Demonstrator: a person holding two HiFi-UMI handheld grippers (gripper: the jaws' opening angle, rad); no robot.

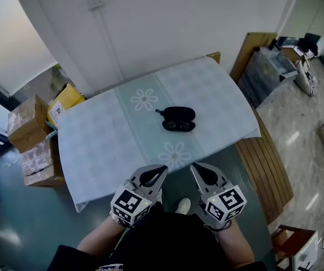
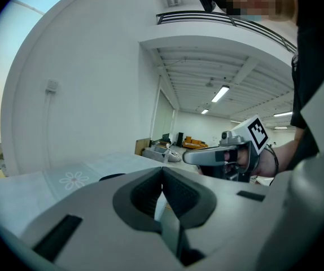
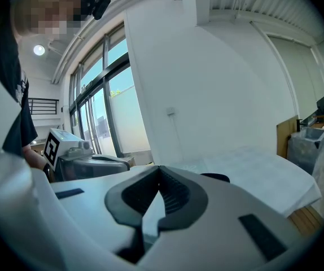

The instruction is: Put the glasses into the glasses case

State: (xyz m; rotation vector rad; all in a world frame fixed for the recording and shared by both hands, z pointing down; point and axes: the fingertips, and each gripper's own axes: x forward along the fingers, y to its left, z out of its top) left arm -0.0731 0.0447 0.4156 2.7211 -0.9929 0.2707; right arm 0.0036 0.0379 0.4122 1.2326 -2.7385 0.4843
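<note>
A counter (image 1: 94,145) in pale floral cloth stands against a white wall, with the black glasses case (image 1: 178,119) at its middle. The case is at 12 o'clock from the left gripper (image 1: 162,169) and right gripper (image 1: 193,167), both at the near edge with jaws closed on nothing.

A cloth-covered table (image 1: 100,145) stands against a white wall (image 1: 179,21). Cardboard boxes (image 1: 29,126) sit at its left near a bright window (image 1: 1,35). A slatted wooden bench (image 1: 266,171) runs along its right.

Grey left claw (image 1: 160,169), grey right claw (image 1: 196,167), black-and-white marker cubes (image 1: 129,203), dark ribbed pads (image 2: 141,195), black top (image 1: 167,243)
</note>
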